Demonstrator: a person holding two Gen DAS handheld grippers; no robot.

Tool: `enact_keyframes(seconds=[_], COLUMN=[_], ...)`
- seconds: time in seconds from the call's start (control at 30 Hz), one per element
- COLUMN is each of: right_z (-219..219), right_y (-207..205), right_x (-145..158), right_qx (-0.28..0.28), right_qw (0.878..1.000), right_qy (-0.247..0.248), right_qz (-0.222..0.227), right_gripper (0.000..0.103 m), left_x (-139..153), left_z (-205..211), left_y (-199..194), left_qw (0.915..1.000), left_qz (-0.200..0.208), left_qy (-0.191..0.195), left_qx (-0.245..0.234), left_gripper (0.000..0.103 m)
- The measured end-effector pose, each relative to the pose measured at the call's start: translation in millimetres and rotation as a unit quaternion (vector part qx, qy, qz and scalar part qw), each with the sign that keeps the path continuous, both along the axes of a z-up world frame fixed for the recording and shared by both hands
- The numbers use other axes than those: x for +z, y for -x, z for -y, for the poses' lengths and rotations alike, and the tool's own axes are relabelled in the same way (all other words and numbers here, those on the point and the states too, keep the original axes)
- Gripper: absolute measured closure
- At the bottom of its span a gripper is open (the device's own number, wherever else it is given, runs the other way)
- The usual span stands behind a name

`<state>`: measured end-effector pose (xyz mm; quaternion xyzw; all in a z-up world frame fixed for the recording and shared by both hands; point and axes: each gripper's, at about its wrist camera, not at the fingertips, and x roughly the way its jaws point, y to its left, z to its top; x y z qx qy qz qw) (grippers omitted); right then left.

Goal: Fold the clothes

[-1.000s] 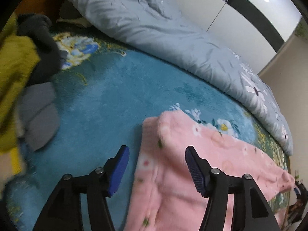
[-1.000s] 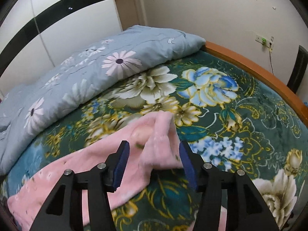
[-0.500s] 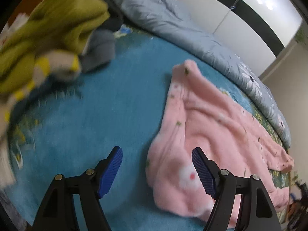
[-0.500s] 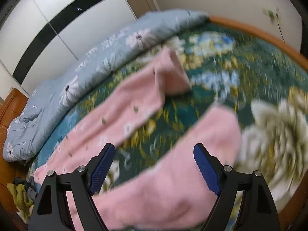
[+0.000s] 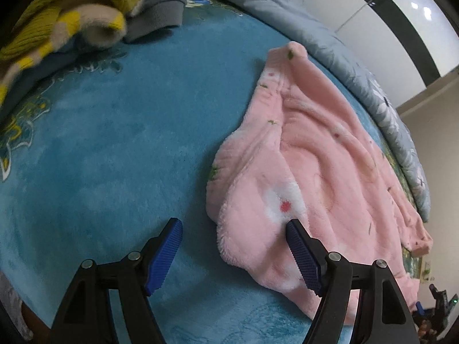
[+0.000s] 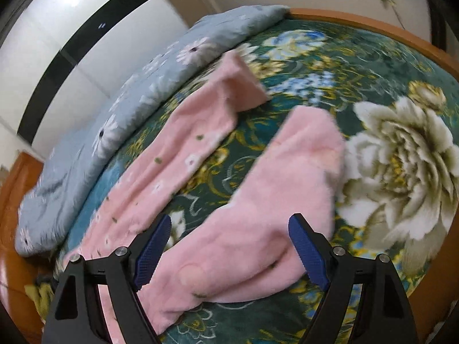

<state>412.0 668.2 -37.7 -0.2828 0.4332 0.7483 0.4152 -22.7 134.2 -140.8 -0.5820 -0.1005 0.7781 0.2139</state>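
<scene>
Pink fleece trousers with small flowers (image 6: 243,229) lie spread, legs apart, on the floral green bedspread (image 6: 401,172). Left gripper (image 5: 233,250) and right gripper (image 6: 229,246) hover over them, jaws wide apart, empty. Beyond lies a grey-blue quilt (image 6: 114,114). Thick pile could slip or bunch in a shallow pinch.

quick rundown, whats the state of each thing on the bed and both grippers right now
pink fleece pants: spread out on the bed, wrinkled, not folded, legs apart in the right wrist view
left gripper: open, empty, at the waist end
right gripper: open, empty, over the near leg
grey floral duvet: bunched along the far side
clothes pile: heaped, unfolded
bed cover: laid flat
</scene>
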Motion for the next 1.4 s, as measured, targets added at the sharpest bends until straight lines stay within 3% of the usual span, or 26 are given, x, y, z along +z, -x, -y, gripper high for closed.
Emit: enact_keyframes(seconds=[0.13,0.33,0.43,0.5,0.57,0.6,0.63,0.67,0.7,0.73,0.87,0.97,1.07,1.17,1.27,1.4], right_z=[17.3,24.5,21.6,19.0,17.2,16.7,16.2,15.8,15.4,14.7,9.0,7.3,14.7,38.5,58.5,74.2], right_y=[52.7,96.8,90.9,81.1,69.1,62.6,56.0,52.0,48.8,47.9,53.8,60.6,54.1,32.6,12.4,-15.1], right_x=[-6.8,-35.5,-46.7,-51.9,-54.6,-54.7,-54.5,-51.9,-48.5,-41.3,-2.8,46.5,99.0,125.1,99.4,19.0], right_qx=[0.065,0.074,0.052,0.037,0.027,0.023,0.021,0.02,0.021,0.025,0.041,0.054,0.073,0.091,0.102,0.103], right_qw=[0.997,0.992,0.992,0.993,0.994,0.994,0.995,0.996,0.996,0.997,0.999,0.997,0.985,0.971,0.973,0.989], right_qy=[-0.008,-0.001,0.023,0.042,0.056,0.064,0.072,0.073,0.071,0.065,0.027,-0.027,-0.094,-0.159,-0.164,-0.074], right_qz=[0.034,0.099,0.109,0.105,0.095,0.08,0.062,0.05,0.04,0.032,-0.007,-0.058,-0.125,-0.154,-0.128,-0.069], right_gripper=[0.018,0.023,0.042,0.058,0.087,0.093,0.095,0.097,0.098,0.099,0.1,0.1,0.1,0.1,0.1,0.1], left_x=[0.7,-3.1,-3.2,-3.2,-4.0,-4.0,-4.0,-4.3,-4.8,-4.5,-0.5,13.2,30.3,33.3,28.4,28.7], left_z=[-15.1,-31.4,-30.8,-26.0,-22.0,-20.2,-18.6,-18.2,-19.1,-20.6,-24.9,-21.2,-16.2,-19.7,-13.3,-0.4], left_y=[-12.4,-29.9,-30.4,-28.5,-26.8,-26.3,-26.3,-26.6,-27.0,-27.0,-26.8,-28.8,-36.3,-35.3,-25.6,-23.7], left_qw=[0.9995,0.9969,0.9976,0.9987,0.999,0.9988,0.9981,0.9975,0.9971,0.9971,0.996,0.9919,0.9845,0.9842,0.9866,0.9847], left_qz=[-0.014,-0.05,-0.05,-0.04,-0.03,-0.025,-0.023,-0.022,-0.021,-0.025,-0.043,-0.078,-0.129,-0.135,-0.118,-0.121], left_qy=[0.025,0.058,0.046,0.017,-0.015,-0.032,-0.05,-0.063,-0.07,-0.07,-0.078,-0.1,-0.119,-0.115,-0.112,-0.117], left_qx=[0.009,0.016,0.018,0.025,0.028,0.028,0.027,0.024,0.02,0.016,0.004,0.009,0.012,0.005,0.013,0.044], left_gripper=[0.025,0.023,0.022,0.023,0.024,0.026,0.04,0.052,0.071,0.082,0.09,0.091,0.092,0.092,0.092,0.092])
